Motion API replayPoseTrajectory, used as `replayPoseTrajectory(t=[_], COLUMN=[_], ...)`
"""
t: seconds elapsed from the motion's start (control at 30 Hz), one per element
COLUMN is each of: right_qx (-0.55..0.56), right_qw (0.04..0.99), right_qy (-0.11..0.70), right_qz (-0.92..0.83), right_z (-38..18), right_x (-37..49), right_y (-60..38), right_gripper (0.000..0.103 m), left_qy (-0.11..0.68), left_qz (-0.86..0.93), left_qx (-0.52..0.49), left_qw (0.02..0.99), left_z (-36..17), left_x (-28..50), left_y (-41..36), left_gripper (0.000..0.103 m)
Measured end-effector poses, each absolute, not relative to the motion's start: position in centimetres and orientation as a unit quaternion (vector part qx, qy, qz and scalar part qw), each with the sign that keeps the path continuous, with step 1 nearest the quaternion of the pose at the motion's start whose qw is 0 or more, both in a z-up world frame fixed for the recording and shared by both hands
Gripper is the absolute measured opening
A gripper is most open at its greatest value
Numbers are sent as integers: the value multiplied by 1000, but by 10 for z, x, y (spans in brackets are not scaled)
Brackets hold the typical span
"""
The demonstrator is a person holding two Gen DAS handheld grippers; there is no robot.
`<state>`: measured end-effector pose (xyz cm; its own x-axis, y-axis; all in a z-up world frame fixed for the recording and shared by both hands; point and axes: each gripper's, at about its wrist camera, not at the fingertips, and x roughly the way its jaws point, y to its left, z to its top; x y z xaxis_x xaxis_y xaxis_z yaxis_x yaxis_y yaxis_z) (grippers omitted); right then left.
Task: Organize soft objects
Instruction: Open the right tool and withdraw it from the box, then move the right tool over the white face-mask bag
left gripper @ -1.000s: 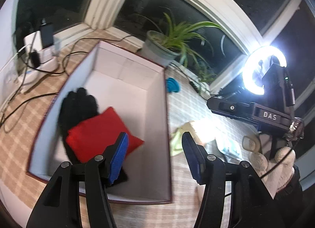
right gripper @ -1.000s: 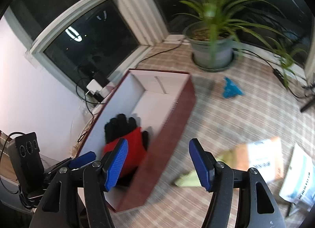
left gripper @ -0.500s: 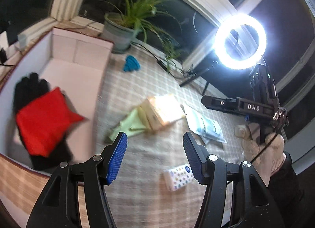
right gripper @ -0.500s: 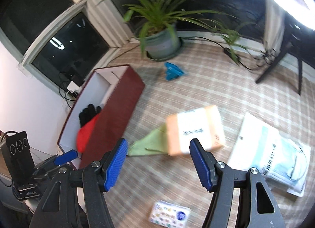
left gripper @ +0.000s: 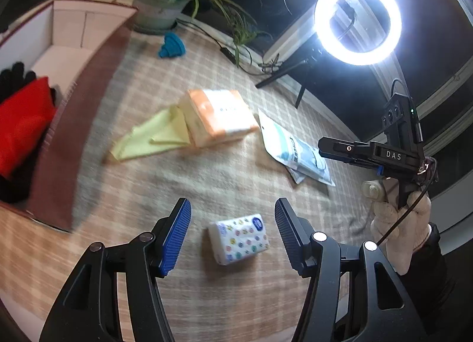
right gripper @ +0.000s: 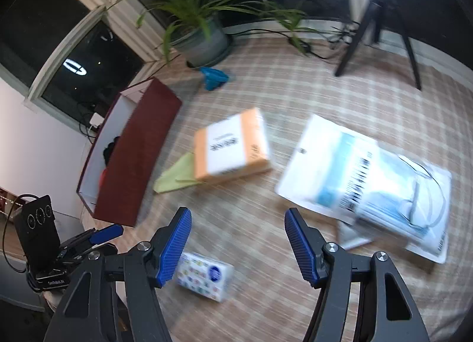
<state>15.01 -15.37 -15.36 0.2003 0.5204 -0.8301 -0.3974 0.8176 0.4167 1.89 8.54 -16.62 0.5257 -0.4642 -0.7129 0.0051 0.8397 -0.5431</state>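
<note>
- Left wrist view: the left gripper [left gripper: 233,229] hangs with its blue pads spread and nothing between them. The small patterned tissue pack [left gripper: 239,242] lies on the checked cloth directly beyond the gap, near but not touched.
- Farther off sit the orange-wrapped tissue pack [left gripper: 220,117], with a yellow cloth [left gripper: 150,138] tucked against its left side, and to the right the flat mask packet [left gripper: 295,150].
- The open box [left gripper: 79,105] stands at the left; a red cushion [left gripper: 23,123] and a black glove [left gripper: 14,76] already lie inside.
- A gloved hand [left gripper: 396,224] at the right edge holds the other tool's handle.
- Right wrist view: the right gripper [right gripper: 236,241] is likewise spread and empty. The small patterned tissue pack [right gripper: 205,275] lies at its near left, partly behind the left finger; the mask packet [right gripper: 369,182] lies just beyond the right finger.
- The box [right gripper: 139,150] is far left, and a small blue object [right gripper: 214,77] lies by the potted plant [right gripper: 201,26].
- Judgement: this looks like the reach for the next soft item, with several pieces left on the cloth.
- Next move, as I judge it: lower one tool squarely over a pack, close on its sides, then carry it left to the box.
</note>
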Motion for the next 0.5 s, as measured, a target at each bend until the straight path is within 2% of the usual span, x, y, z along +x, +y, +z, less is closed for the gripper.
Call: replayPoseTrajectory(t=[0.5], right_qx=[83], right_qw=[787], right_qy=[567], right_qz=[227], right_z=[-178], right_x=[185], right_y=[-281], right_gripper=[62], left_qy=[489], left_qz=[-167], left_qx=[-239], left_qw=[822], left_z=[-176], left_x=[40], left_y=[3], left_gripper=[58])
